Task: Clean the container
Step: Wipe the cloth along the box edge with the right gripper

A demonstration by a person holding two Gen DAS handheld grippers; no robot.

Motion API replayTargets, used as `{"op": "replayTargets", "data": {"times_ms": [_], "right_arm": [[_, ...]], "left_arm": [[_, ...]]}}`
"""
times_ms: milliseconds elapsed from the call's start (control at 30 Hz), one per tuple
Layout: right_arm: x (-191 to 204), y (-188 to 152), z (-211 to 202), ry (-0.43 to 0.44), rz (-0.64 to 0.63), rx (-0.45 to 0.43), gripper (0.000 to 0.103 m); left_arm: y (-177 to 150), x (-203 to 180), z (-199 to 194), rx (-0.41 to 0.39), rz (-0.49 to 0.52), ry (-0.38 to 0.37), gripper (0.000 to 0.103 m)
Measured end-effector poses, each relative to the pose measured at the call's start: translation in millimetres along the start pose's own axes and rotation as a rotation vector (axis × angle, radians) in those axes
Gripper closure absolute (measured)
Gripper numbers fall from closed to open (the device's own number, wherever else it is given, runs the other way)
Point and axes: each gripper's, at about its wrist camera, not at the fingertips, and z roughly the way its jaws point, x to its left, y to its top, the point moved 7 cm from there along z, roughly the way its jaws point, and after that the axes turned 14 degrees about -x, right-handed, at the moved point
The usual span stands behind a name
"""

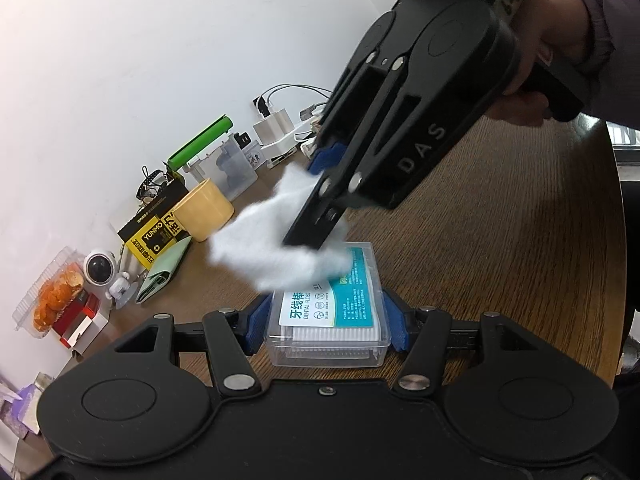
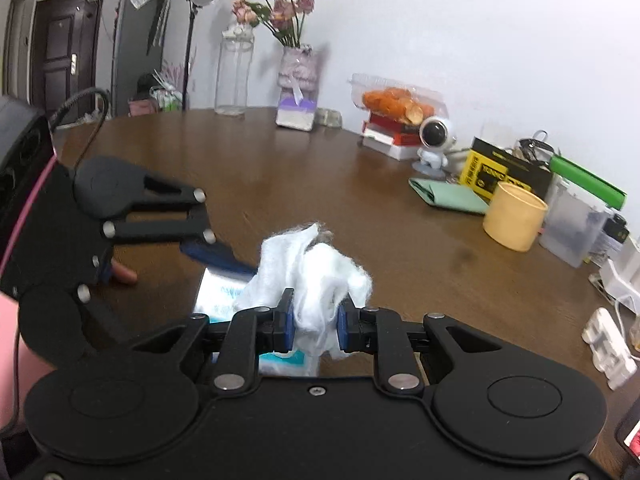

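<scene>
Floss box (image 1: 328, 320) on the desk (image 1: 500, 240), clamped sideways in my left tongs (image 1: 326, 322).
My right tongs (image 2: 316, 322) pinch a white cotton wad (image 2: 320, 280) pressed on its lid. Pushing too hard could tilt or slip the box from my grip. Bare wood all round; the yellow cup (image 1: 204, 210) stands well apart.

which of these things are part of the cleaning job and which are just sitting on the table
In use:
- clear floss box, clamped by the left gripper
- white wipe, pinched in the right gripper and resting on the box lid

Lying about:
- yellow cup
- astronaut figure
- green wallet
- flower vase
</scene>
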Motion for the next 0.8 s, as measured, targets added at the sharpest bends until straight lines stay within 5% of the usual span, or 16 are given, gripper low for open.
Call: {"op": "replayTargets", "data": {"times_ms": [200,467,700,800], "right_arm": [[29,-7,-12,0.125,-0.009,0.003,0.082],[-18,-12,-9,-0.035,0.044,0.016,0.082],[28,-6,-8,0.140,-0.019,-0.016,0.082],[25,-14,-19,0.139,-0.007,-0.004,0.082]], "left_arm": [[0,-1,-1,0.000,0.001,0.000,0.046],[3,-15,-10,-0.001,0.006,0.003,0.045],[4,-17,-13,0.000,-0.003,0.000,0.045],[5,-19,-15,-0.001,0.003,0.002,0.046]]}}
